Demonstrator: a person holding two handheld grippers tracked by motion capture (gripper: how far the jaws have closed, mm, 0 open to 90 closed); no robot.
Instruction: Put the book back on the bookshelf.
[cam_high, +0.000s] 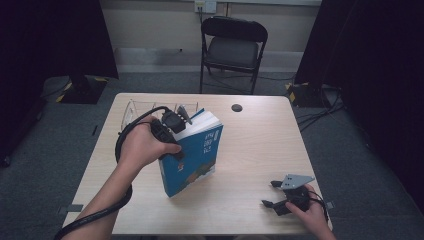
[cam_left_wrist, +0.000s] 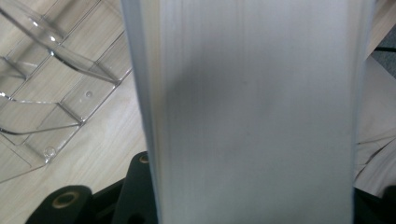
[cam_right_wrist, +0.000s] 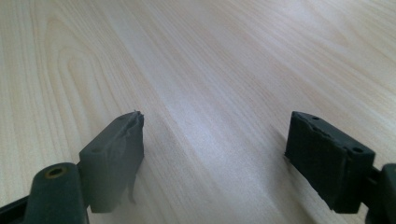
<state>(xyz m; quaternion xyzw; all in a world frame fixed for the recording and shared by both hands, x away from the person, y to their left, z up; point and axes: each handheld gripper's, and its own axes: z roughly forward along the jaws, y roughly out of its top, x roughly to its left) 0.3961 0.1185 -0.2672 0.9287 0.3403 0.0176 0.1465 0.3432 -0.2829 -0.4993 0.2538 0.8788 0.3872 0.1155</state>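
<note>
A thick book with a blue cover (cam_high: 195, 155) stands tilted on the light wooden table (cam_high: 255, 145), its lower corner resting on the top. My left gripper (cam_high: 181, 131) is shut on the book's upper part, a hand wrapped around the gripper body. In the left gripper view the white page edges of the book (cam_left_wrist: 252, 93) sit between the two black jaws of the left gripper (cam_left_wrist: 254, 198). My right gripper (cam_high: 270, 193) rests near the table's front right corner, open. In the right gripper view the right gripper (cam_right_wrist: 215, 135) has bare wood between its jaws.
A clear plastic rack with dividers (cam_high: 142, 107) stands at the table's back left, just behind the book, and the rack (cam_left_wrist: 46, 93) lies close beside the pages. A small black disc (cam_high: 236, 107) lies at the back centre. A black folding chair (cam_high: 232, 47) stands beyond the table.
</note>
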